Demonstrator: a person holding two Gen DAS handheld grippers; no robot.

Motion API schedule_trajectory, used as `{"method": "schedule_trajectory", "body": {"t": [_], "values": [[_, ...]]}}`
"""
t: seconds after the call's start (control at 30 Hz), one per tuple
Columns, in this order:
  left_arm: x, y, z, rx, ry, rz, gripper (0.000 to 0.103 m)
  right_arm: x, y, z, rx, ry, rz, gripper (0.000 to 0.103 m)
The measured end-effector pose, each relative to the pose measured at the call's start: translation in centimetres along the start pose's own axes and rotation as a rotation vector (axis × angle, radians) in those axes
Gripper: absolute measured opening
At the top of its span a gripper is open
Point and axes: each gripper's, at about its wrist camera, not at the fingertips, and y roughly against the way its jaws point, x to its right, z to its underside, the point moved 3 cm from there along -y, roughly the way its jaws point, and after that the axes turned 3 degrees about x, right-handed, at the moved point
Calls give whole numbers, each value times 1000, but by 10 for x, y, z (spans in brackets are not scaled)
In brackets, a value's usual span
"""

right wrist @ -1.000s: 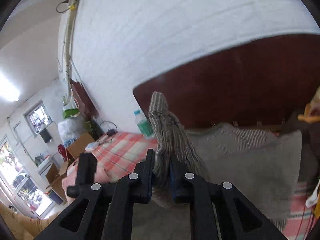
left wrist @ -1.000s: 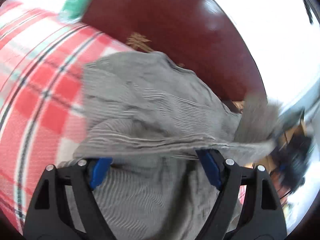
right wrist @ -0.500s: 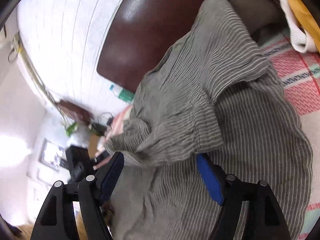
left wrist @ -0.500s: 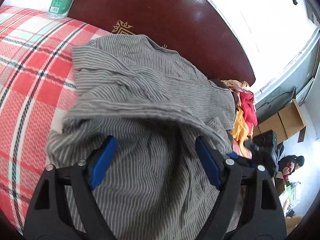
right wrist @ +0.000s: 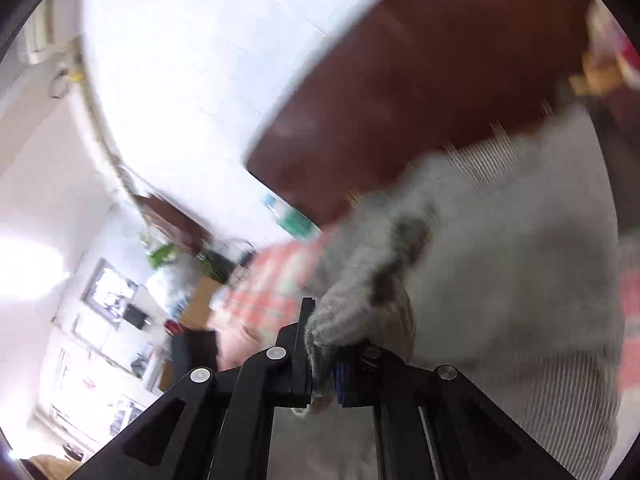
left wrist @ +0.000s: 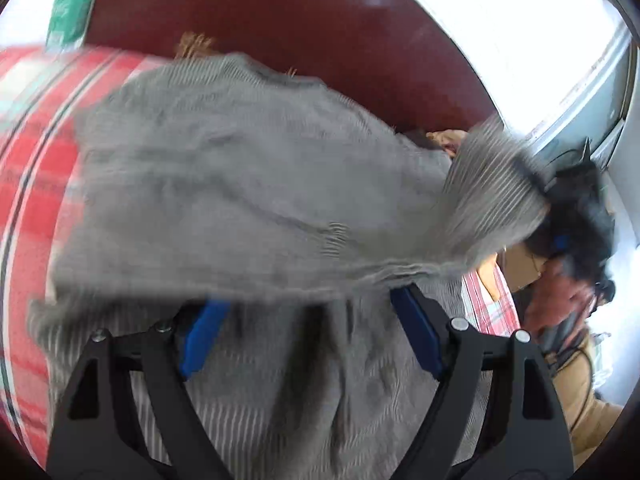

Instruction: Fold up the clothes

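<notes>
Grey striped garment (left wrist: 248, 184) fills the centre of the left wrist view, lying on a red plaid cover (left wrist: 36, 184) that runs down the left edge of the frame. One fold of the fabric crosses the frame just above the left gripper (left wrist: 308, 320), and more fabric lies beneath it at the bottom centre. The left gripper's jaws stand wide apart, with the blue pads (left wrist: 202, 334) flanking the cloth but not closed on it. At centre right of this view, a bunched end of the fabric rises to the right gripper (left wrist: 560, 240), which is blurred.

In the right wrist view, the right gripper (right wrist: 322, 364) at bottom centre has its jaws narrow and clamped on a bunched edge of the garment (right wrist: 500, 264), which spreads toward the right of the frame. A dark red headboard (left wrist: 304, 28) spans the top of the left view. A green-labelled bottle (left wrist: 68, 16) stands at upper left.
</notes>
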Motion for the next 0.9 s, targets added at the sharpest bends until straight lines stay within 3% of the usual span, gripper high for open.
{"method": "schedule_trajectory", "body": {"t": [0.1,0.2,0.3,0.37,0.43,0.53,0.57,0.63,0.67,0.77,0.83,0.9], "values": [[2,7,-24,127,-41,-100,82,-31,11,-31,89,91,-58,8],[-14,23,-42,254,-2,-192,82,-40,20,-41,114,199,-25,8],[-33,11,-35,204,23,-232,82,-34,18,-35,88,280,30,10],[-43,-1,-26,141,31,-253,82,-7,9,-20,11,289,109,10],[-50,-13,-11,65,32,-261,82,29,-3,-1,-72,254,193,11],[-49,-10,-7,57,41,-231,82,82,-15,24,-170,161,288,14],[-49,-8,-8,55,45,-225,82,92,-15,28,-178,126,296,16],[-53,-3,-7,49,63,-220,82,106,-15,31,-177,74,287,34],[-56,0,-6,47,72,-218,82,110,-15,31,-172,54,278,36],[-65,11,-2,41,114,-202,82,109,-21,25,-142,60,266,36],[-67,20,5,40,132,-182,82,100,-25,18,-134,111,301,22],[-63,32,13,34,121,-156,82,84,-28,11,-108,185,321,20]]}}
